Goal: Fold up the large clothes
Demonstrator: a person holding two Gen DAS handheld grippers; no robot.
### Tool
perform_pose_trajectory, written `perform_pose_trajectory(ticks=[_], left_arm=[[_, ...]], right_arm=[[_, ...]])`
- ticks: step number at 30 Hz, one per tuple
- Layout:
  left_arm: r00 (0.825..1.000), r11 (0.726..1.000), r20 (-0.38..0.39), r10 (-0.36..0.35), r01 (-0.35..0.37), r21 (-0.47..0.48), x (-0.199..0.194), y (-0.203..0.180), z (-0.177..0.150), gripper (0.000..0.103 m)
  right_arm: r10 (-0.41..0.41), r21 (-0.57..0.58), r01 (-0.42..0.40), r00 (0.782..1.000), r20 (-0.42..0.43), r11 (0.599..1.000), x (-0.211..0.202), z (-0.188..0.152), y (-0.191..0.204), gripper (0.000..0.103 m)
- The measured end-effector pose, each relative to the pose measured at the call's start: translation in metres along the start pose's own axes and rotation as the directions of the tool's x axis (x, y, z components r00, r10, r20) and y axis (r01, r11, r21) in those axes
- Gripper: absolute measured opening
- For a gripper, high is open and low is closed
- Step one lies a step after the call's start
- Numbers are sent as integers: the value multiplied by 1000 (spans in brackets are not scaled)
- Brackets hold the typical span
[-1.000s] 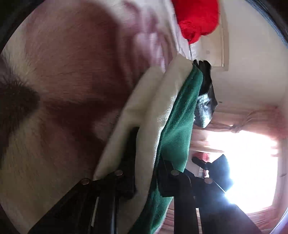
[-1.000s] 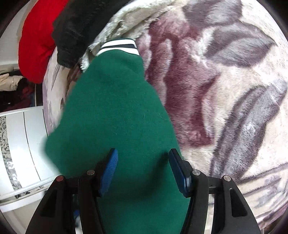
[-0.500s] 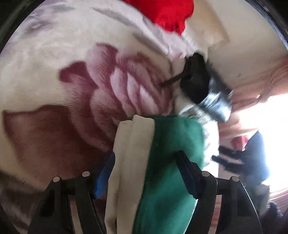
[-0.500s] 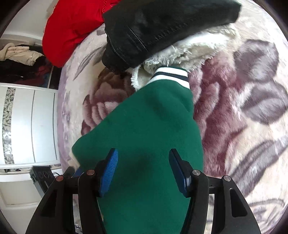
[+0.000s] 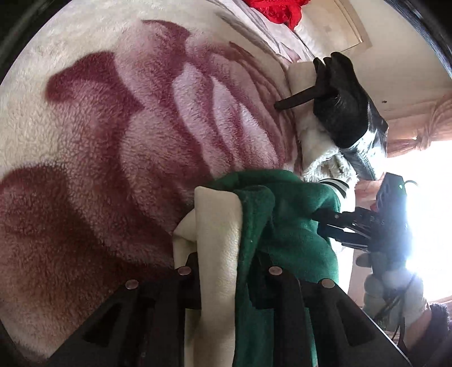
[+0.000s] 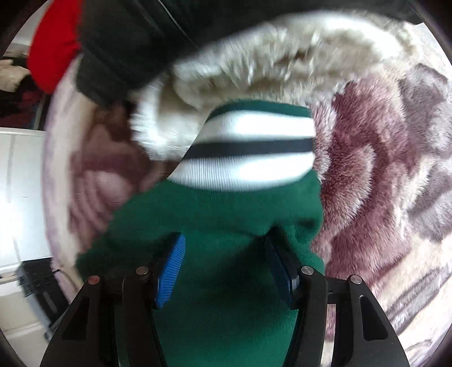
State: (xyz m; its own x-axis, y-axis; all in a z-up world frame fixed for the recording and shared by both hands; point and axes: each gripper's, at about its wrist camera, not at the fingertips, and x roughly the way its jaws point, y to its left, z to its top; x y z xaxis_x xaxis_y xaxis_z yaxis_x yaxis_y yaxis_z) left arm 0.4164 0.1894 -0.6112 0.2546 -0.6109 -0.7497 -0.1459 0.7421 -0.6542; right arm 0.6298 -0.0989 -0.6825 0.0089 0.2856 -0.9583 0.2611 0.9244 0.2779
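Green fleece garment [image 5: 285,225], cream-lined, bunched and draped over a plush floral blanket [image 5: 113,141]; striped ribbed cuff [image 6: 248,149] toward 12 o'clock in the right wrist view, lying against a shaggy cream coat [image 6: 254,70]. Thick, soft, limp: likely to sag and slump wherever unsupported, with no stiffness to keep a crease. Probably light for its bulk, yet bulky enough to fill a grip. Fuzzy surface on fuzzy blanket, so likely to drag and cling, not slide. Not fragile; firm pinching safe.

Left gripper [image 5: 226,271] clamped on a doubled fold, cream lining at 9 o'clock of the pinch, green face at 3 o'clock, fabric rising out toward 12 o'clock. Right gripper [image 6: 226,254] with blue pads [image 6: 172,259] spread apart, green cloth lying between and beneath without being pinched; same tool visible at 3 o'clock in the left wrist view, touching the green cloth.

Best holds, by judgement: seams, hem corners or the ribbed cuff, where layers are firmer and less likely to peel apart; both layers together, or the lining slips loose of the shell. Mid-panel pinches likely to bunch.

Beyond: black jacket [image 5: 341,98] at 1 o'clock, red garment [image 5: 276,11] at 12 o'clock.
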Motion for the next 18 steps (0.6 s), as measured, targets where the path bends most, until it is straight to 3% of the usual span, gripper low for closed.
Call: perform_pose_trajectory(ticks=[4, 5, 6, 7, 9, 12, 18], left_arm=[[998, 996, 12, -66, 67, -55, -37, -9, -8, 31], [997, 997, 34, -69, 71, -43, -55, -16, -16, 41], [997, 997, 44, -69, 71, -30, -66, -20, -23, 60], [996, 997, 61, -70, 70, -11, -81, -28, -35, 66], [994, 997, 81, -75, 74, 14, -107, -40, -63, 67], [996, 998, 68, -61, 60, 10, -134, -50, -119, 67], [995, 995, -12, 98, -98, -34, -157, -51, -253, 67]], right_arm=[[-5, -37, 5, 1000, -7, 999, -24, -7, 10, 61], [19, -51, -20, 1000, -8, 999, -34, -15, 9, 61], [59, -59, -60, 998, -13, 996, -46, -26, 7, 61], [107, -59, -108, 994, -23, 992, -61, -42, 1, 63], [159, -46, -161, 987, -36, 986, -81, -71, -13, 72], [220, 1, -221, 973, -69, 975, -108, -132, -49, 72], [263, 155, -233, 941, -213, 960, -103, -291, -133, 72]])
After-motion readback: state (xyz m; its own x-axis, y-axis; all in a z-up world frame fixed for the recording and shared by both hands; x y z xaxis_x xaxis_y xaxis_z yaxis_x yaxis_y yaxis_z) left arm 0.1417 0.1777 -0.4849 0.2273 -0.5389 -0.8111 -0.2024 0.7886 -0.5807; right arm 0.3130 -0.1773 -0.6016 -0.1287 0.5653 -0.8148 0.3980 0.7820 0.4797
